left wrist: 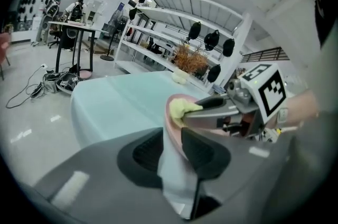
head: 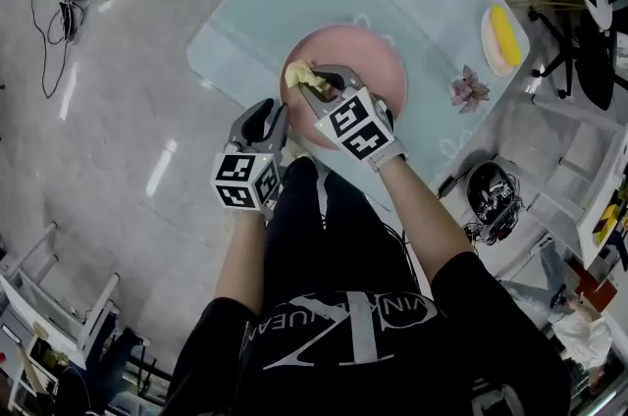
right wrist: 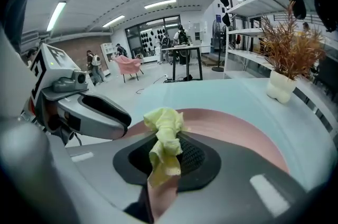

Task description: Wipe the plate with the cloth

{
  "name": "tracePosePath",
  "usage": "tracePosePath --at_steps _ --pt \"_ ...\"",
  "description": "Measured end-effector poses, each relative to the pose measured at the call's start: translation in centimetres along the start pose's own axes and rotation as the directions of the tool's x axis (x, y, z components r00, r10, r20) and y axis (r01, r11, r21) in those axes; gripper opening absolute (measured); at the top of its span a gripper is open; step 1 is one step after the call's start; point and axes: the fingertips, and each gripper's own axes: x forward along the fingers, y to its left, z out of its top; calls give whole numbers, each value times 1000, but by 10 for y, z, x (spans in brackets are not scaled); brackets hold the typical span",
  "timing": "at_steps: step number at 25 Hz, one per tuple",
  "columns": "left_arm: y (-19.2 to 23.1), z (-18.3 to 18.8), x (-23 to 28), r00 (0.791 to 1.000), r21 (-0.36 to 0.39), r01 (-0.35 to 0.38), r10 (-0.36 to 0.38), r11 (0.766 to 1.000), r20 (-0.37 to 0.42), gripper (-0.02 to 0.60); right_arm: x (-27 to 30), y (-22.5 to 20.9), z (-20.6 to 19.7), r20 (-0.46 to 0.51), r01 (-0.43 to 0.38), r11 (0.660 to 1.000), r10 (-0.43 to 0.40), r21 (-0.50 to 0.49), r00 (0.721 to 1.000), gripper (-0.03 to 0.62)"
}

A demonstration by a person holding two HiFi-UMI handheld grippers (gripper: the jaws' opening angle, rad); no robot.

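The cloth (right wrist: 165,130) is soft, crumpled, matt fabric. The plate (head: 378,71) looks smooth with a dull sheen. The table (head: 285,2) has a smooth, satiny top. The floor (head: 118,130) is glossy. The right gripper (right wrist: 166,153) has matt grey plastic shells and black ribbed pads (right wrist: 195,157).

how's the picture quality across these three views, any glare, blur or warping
Head view: mild wide-angle bend, sharp overall, pale glare streaks on the floor. Left gripper view: heavy fisheye, dark corners, bowed shelves, the left tool soft up close. Right gripper view: same fisheye, curved ceiling lights, yellow cloth crisp.
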Motion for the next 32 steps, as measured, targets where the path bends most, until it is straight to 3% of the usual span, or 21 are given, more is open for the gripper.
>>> tracePosePath --at_steps 10,16,22,32 --pt "-3 -2 6 998 -19 56 -57 998 -34 0 20 -29 2 -69 72 985 -84 -154 994 77" --pt "-5 -4 8 997 -20 55 -56 998 -46 0 16 -57 -1 -130 131 953 -172 -275 976 75" --pt "-4 -4 8 996 -11 59 -60 998 -61 0 4 -87 -11 -155 211 944 -255 -252 954 74" --pt "-6 -4 7 996 -13 64 -64 998 -58 0 -32 -117 -45 -230 352 909 -400 -224 887 69"
